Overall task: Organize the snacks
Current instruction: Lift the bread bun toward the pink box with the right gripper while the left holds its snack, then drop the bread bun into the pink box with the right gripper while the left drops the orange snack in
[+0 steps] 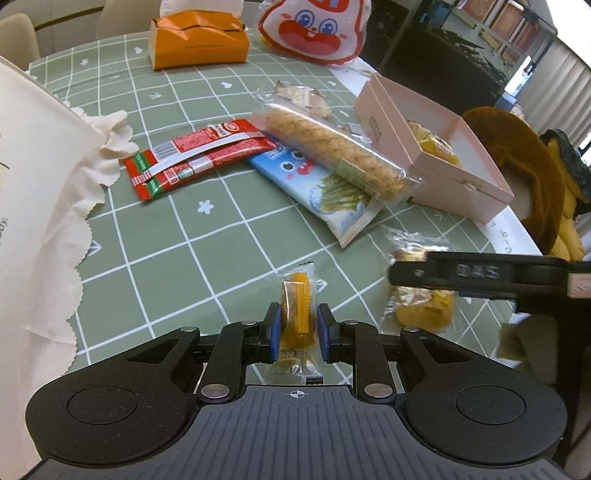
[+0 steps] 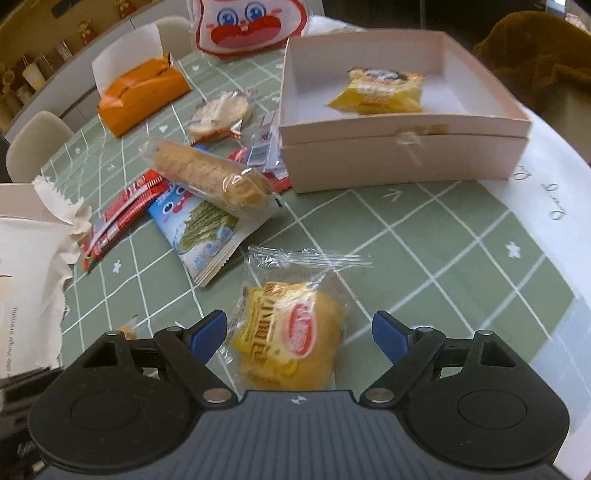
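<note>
Green checked cloth covered the one worktop (image 1: pixel 207 254), and on it stood one pink cardboard box (image 2: pixel 406 158), open-topped, near the far right edge. Inside the box lay one yellow snack packet (image 2: pixel 376 92), flat on the white floor of the box.

One white paper bag (image 1: pixel 33 206) with a scalloped edge filled the left side. At the far end sat one orange tissue box (image 1: pixel 197 42) and, to its right, one rabbit-faced pouch (image 1: pixel 314 31) in red and white.

Loose snacks lay in a cluster just left of the pink box, four in count: one long wafer roll (image 1: pixel 332 147) in clear wrap lying across one blue seaweed packet (image 1: pixel 317 184), one red wafer bar (image 1: pixel 199 155) to their left, and one round rice cracker (image 2: pixel 221 110) behind them.

Nearer the cameras were two more snacks. One yellow cake in clear wrap (image 2: pixel 291 332) lay on the cloth between the fingers of the right gripper (image 2: pixel 299 332), which stood wide apart and did not touch it. One small orange wrapped cake (image 1: pixel 297 314) was clamped edge-on between the blue pads of the left gripper (image 1: pixel 297 328), its fingers drawn close on it.
</note>
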